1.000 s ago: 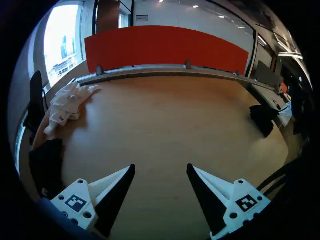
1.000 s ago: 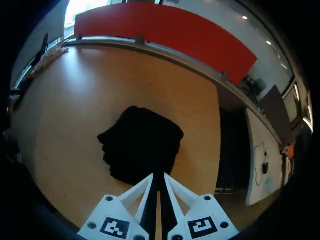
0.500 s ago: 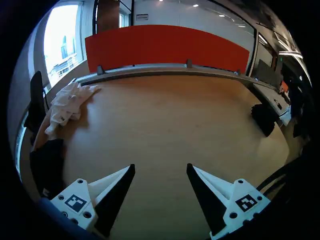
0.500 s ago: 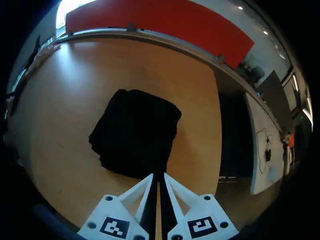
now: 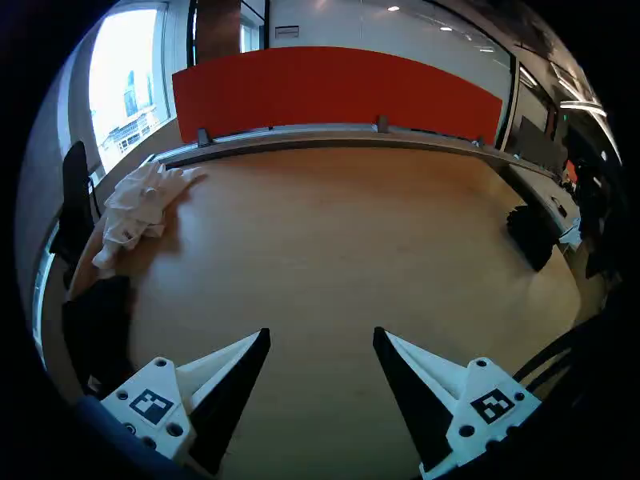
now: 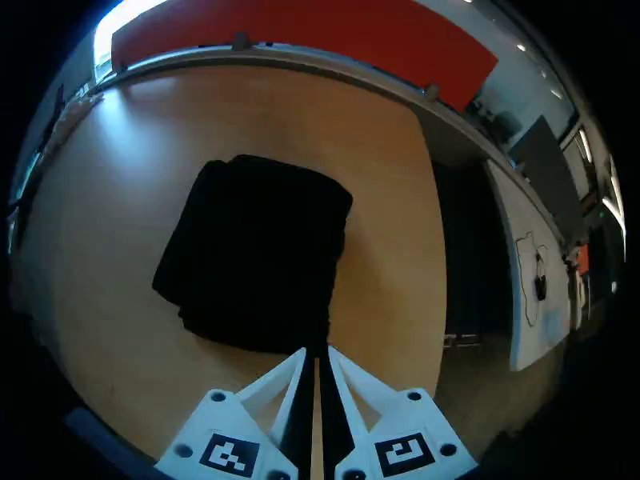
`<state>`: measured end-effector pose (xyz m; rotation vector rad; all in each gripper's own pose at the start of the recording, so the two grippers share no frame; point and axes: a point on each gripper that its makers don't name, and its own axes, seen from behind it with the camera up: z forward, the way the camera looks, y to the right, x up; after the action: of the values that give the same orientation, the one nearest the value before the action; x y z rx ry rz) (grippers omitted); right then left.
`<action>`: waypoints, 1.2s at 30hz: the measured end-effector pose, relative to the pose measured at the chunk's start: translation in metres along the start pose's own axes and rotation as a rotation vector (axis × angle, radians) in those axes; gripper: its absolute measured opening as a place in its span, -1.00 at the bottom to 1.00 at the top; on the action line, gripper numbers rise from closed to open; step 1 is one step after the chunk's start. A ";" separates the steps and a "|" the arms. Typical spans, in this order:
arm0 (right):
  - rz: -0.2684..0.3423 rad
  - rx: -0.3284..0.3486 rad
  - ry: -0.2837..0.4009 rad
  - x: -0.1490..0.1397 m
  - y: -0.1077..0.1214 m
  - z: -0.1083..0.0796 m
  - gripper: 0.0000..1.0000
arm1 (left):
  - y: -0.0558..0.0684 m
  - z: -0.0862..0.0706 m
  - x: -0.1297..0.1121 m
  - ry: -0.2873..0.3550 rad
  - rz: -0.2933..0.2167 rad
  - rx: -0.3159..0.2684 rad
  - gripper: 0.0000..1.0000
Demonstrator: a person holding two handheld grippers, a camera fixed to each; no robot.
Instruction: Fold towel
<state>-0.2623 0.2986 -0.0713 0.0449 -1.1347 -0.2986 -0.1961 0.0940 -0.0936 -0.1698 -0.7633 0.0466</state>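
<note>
The towel [image 6: 256,256] is lying dark and flat on the counter [image 6: 120,200], sitting in the middle of the right gripper view. It is forming a rough rectangle, its long axis running away from the right tongs [image 6: 318,352] toward the top of the frame and leaning slightly right. Most of the cloth is spreading ahead and to the left of the tips. Its near right corner is narrowing straight into those tips, which are standing closed with only a slit between them. By the look of it they are pinching that corner, though the cloth inside the slit is too dark to make out.

In the left gripper view the left tongs [image 5: 320,330] are gaping wide with nothing between them, hovering over bare counter. What is probably the same towel [image 5: 532,236] is showing as a dark lump at the right edge of the frame, well apart from them. So the right hand is the nearer one by far, and the left would need to travel right to reach a free corner.

A white cloth [image 5: 136,204] is lying at the upper left, below a red divider [image 5: 336,88].
</note>
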 end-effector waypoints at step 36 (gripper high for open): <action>0.047 -0.029 0.007 -0.003 -0.002 0.003 -0.62 | 0.001 0.003 0.000 0.000 -0.002 -0.007 0.91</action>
<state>-0.2668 0.2980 -0.0733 -0.0062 -1.1223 -0.2726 -0.1980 0.0952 -0.0921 -0.1758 -0.7638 0.0420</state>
